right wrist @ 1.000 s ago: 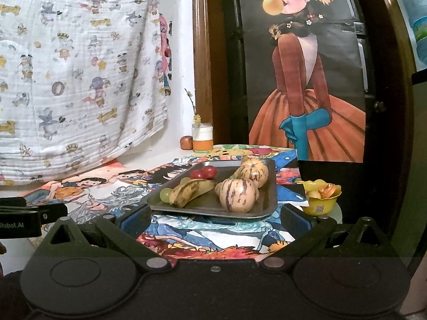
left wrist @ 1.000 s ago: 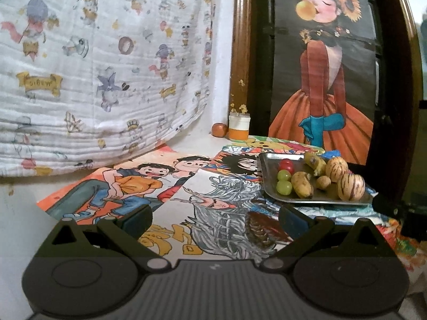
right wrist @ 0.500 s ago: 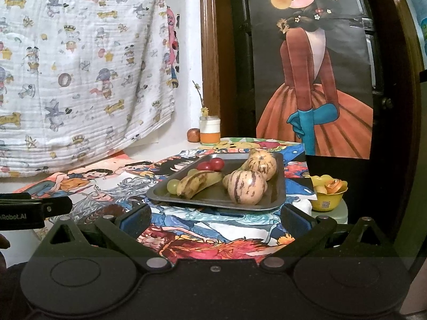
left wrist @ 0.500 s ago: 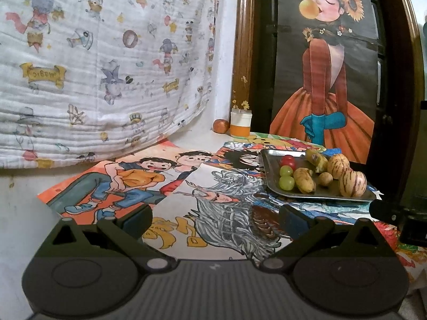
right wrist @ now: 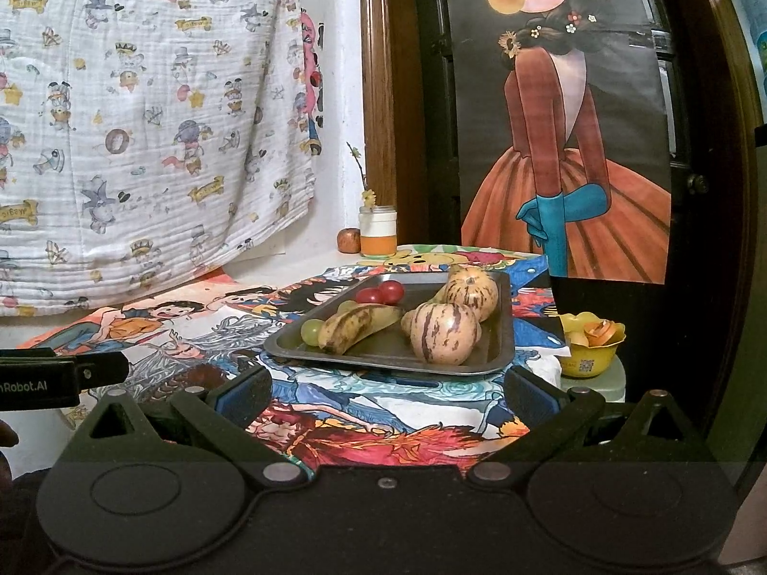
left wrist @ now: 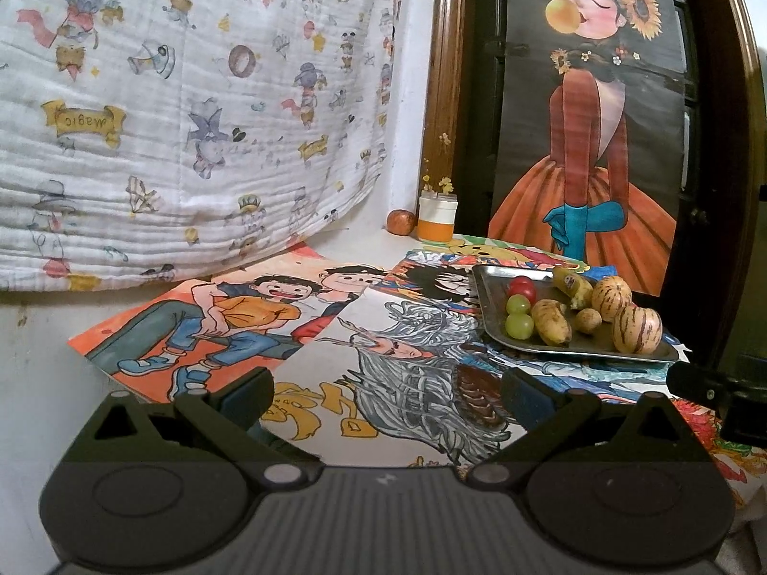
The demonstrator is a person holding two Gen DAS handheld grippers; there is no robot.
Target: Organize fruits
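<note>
A grey metal tray (right wrist: 501,335) (left wrist: 484,306) holds fruit: two striped melons (right wrist: 443,333) (left wrist: 637,328), spotted bananas (right wrist: 354,326) (left wrist: 551,321), red tomatoes (right wrist: 381,293) (left wrist: 523,287) and green grapes (right wrist: 311,330) (left wrist: 518,325). My right gripper (right wrist: 386,390) is open and empty, just in front of the tray's near edge. My left gripper (left wrist: 386,390) is open and empty, over the cartoon posters, left of and nearer than the tray. The left gripper's tip shows in the right wrist view (right wrist: 103,366).
Cartoon posters (left wrist: 230,316) cover the table. A small jar (right wrist: 377,232) and a brown round fruit (right wrist: 348,240) stand at the back by the wall. A yellow bowl (right wrist: 592,342) of pieces sits right of the tray. A printed cloth (left wrist: 168,120) hangs at left.
Both grippers have drifted slightly; the tray sits a little further right in the right wrist view. Both stay open and empty.
</note>
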